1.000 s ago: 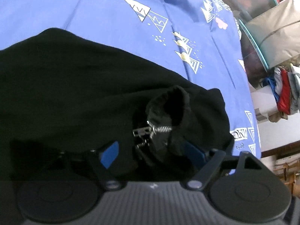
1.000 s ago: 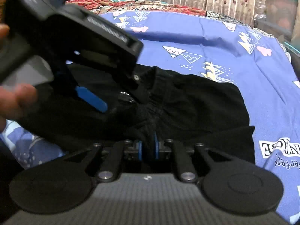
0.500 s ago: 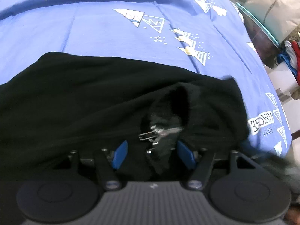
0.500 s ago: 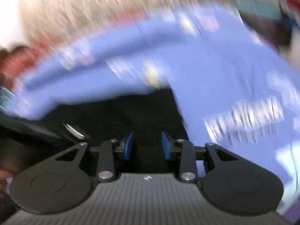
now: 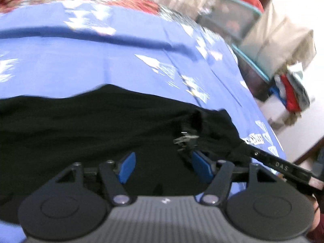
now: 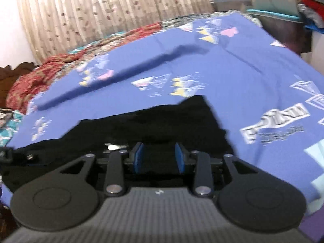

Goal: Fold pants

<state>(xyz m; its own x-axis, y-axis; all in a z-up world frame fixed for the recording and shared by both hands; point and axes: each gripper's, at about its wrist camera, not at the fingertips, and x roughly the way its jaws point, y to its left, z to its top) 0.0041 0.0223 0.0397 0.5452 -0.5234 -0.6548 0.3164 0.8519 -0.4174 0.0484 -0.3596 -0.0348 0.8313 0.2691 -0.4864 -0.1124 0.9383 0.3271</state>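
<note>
Black pants (image 5: 91, 125) lie spread on a blue printed bedsheet (image 5: 101, 60). Their zipper fold (image 5: 187, 136) stands up just beyond the right pad of my left gripper (image 5: 164, 166). That gripper hovers over the cloth, its jaws opening and its pads not pressing on anything. In the right wrist view the pants (image 6: 162, 121) stretch away from my right gripper (image 6: 159, 159). Its jaws are opening too, with dark fabric behind the gap but no grip. A black part of the right-hand tool (image 5: 281, 169) reaches in from the right of the left wrist view.
A red patterned blanket (image 6: 40, 73) lies bunched at the bed's far end below a beige curtain (image 6: 101, 6). Plastic storage bins (image 5: 232, 20) and a pile of clothes (image 5: 291, 93) stand past the bed's right edge. The sheet beyond the pants is open.
The left gripper pulled back and rose, so the zipper fold slid from between its pads to the right pad. The right gripper let go of the fabric, opened and rolled.
</note>
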